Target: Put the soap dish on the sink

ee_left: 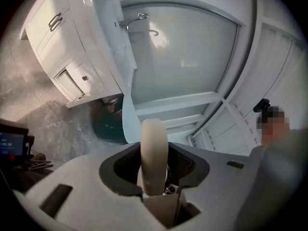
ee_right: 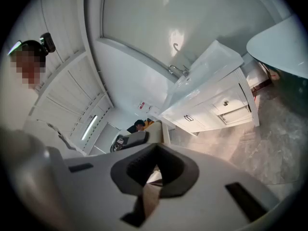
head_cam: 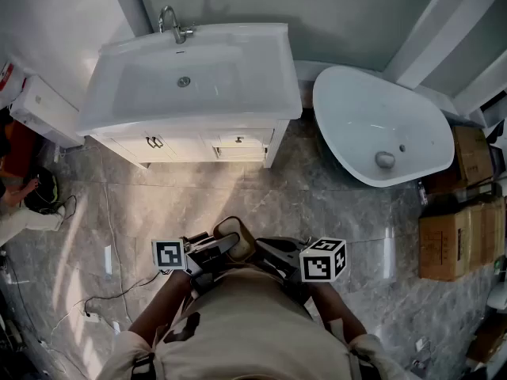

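The beige soap dish (head_cam: 231,238) stands on edge in front of the person's chest, and my left gripper (head_cam: 207,252) is shut on it. In the left gripper view the soap dish (ee_left: 154,150) fills the gap between the two pads. My right gripper (head_cam: 273,252) sits close to the dish's right side; its tips meet and nothing is between them (ee_right: 156,146). The white sink (head_cam: 261,93) with its chrome faucet (head_cam: 170,22) tops a cabinet farther ahead. It also shows as the sink (ee_right: 207,69) in the right gripper view.
A white bathtub (head_cam: 372,125) lies to the right of the sink cabinet (head_cam: 190,142). Cardboard boxes (head_cam: 459,236) are stacked at the far right. Cables (head_cam: 95,299) trail over the marble floor at the left, where another person's hand (head_cam: 16,192) shows.
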A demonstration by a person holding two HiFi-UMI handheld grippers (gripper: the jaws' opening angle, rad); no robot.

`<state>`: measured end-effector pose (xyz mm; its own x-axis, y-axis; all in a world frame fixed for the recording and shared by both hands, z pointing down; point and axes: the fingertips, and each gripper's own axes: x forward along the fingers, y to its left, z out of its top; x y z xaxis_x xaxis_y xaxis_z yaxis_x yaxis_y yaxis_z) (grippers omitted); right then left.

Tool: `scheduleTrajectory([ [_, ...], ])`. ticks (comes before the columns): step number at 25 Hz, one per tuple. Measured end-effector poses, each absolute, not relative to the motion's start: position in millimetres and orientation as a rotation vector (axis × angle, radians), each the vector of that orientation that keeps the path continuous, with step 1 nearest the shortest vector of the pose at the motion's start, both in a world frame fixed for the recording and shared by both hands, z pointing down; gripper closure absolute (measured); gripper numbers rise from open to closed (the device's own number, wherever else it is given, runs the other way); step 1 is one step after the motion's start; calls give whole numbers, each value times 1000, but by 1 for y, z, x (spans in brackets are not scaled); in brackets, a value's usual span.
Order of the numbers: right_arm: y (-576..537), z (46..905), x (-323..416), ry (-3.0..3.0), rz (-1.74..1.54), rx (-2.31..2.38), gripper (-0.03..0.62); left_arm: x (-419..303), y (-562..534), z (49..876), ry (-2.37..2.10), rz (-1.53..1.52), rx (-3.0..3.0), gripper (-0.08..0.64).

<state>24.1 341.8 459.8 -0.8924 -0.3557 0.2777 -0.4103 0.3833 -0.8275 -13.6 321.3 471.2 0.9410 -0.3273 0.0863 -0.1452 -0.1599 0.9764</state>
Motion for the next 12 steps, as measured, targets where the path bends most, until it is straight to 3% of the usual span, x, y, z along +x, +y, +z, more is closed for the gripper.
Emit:
scheduleTrajectory([
  [12, 371, 460, -1, -2525, 1526, 679, 581, -37, 368, 474, -367, -120, 1752, 397],
])
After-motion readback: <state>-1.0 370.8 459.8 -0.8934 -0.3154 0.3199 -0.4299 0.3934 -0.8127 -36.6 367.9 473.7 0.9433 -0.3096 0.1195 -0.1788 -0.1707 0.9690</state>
